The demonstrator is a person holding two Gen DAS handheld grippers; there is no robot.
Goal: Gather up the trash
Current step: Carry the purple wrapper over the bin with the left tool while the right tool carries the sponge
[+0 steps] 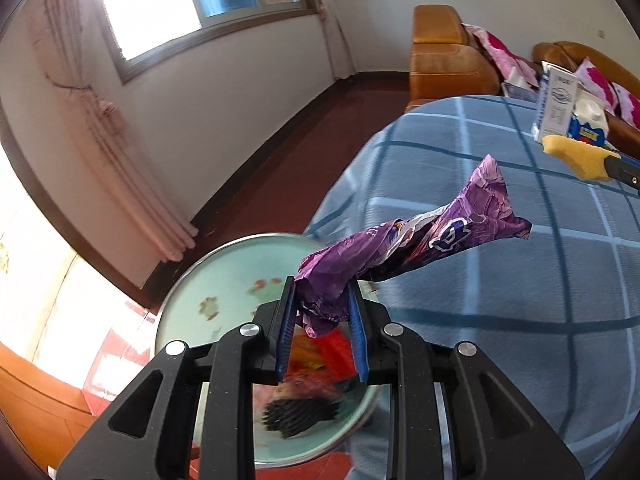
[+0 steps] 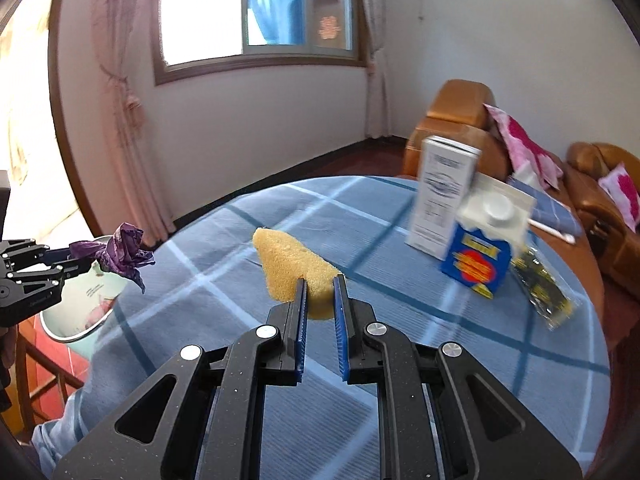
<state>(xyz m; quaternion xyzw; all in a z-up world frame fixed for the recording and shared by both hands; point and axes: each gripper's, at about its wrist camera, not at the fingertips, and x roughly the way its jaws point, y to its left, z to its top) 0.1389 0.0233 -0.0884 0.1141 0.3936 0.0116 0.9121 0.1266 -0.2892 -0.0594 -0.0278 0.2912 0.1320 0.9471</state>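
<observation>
Midway: left gripper (image 1: 322, 300) pinching purple wrapper (image 1: 416, 240) over bin (image 1: 188, 280) already holding trash; right gripper (image 2: 320, 280) pinching sponge (image 2: 292, 268); cartons (image 2: 476, 256) left on worktop (image 2: 400, 320)

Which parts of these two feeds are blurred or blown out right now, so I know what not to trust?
Left wrist view: the window is blown out white; the basin and its contents smear with motion blur, while the purple wrapper in the left hand-held gripper stays sharp. Right wrist view: the white carton and blue carton are blurred; the sponge reads clearly.
</observation>
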